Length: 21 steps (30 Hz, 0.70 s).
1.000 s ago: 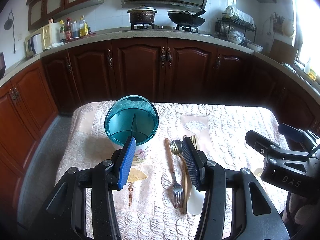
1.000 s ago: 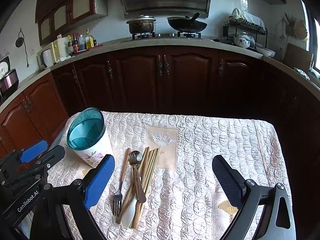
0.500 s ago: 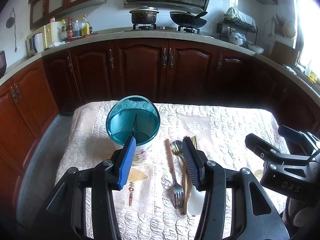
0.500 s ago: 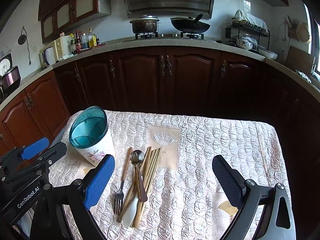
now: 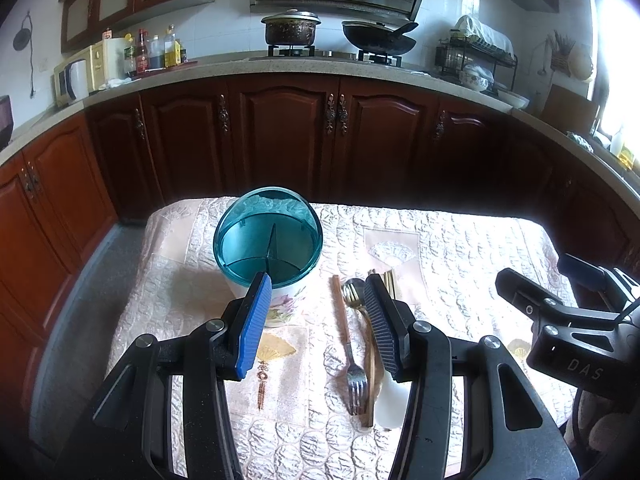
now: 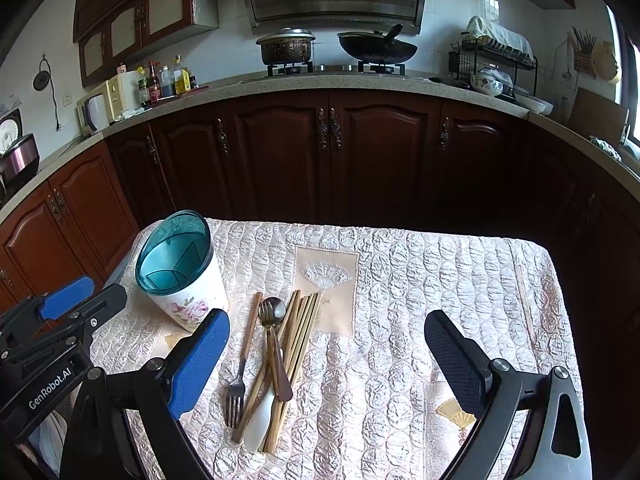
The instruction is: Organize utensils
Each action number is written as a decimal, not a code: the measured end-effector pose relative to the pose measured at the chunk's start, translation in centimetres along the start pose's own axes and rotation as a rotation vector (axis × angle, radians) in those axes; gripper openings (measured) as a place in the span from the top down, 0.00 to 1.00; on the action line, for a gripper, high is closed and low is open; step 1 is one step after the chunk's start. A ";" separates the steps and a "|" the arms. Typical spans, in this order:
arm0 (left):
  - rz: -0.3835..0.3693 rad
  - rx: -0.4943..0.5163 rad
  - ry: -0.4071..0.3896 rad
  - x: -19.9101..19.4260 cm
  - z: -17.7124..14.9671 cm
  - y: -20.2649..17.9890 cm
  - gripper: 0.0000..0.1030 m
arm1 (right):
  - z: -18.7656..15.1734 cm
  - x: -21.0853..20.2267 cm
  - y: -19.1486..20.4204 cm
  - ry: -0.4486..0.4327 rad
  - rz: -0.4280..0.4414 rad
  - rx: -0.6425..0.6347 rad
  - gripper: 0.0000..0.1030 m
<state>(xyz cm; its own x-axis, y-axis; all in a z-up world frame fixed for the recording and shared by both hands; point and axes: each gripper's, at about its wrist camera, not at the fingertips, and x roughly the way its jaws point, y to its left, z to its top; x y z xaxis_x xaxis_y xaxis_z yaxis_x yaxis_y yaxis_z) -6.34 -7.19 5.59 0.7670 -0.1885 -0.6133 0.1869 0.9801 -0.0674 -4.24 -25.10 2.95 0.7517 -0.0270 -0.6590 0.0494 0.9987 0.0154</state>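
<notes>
Both views have crept slightly nearer the table; both grippers, left gripper [image 5: 316, 320] and right gripper [image 6: 326, 364], hang released. The fork [image 6: 239, 376], spoon [image 6: 273, 344] and chopsticks [image 6: 298, 340] overlap, so a grab probably drags neighbours or tips the holder [image 6: 180, 276].

"DAS" on right tool [image 5: 576, 316]; "GenRobot.AI" on left tool [image 6: 60, 320]

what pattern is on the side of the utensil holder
Pink flowers on white, below a teal insert, on the utensil holder; clearest in the right wrist view.
</notes>
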 end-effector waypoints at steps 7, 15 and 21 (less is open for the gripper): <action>-0.014 -0.029 0.014 0.2 0.1 0.8 0.53 | -0.1 0.4 -0.2 0.008 0.002 -0.001 0.05; -0.024 -0.068 0.068 1.5 -0.7 1.8 0.53 | -0.6 1.6 -0.8 0.046 0.007 0.009 0.05; -0.029 -0.060 0.082 2.1 -1.0 1.5 0.53 | -0.8 2.1 -0.7 0.060 0.007 0.000 0.05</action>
<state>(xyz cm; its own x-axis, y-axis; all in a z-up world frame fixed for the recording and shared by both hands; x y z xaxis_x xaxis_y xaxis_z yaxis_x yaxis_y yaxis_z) -5.11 -6.07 3.40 0.7082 -0.2139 -0.6728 0.1695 0.9766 -0.1321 -3.20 -25.79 0.96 0.7115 -0.0171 -0.7024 0.0440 0.9988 0.0203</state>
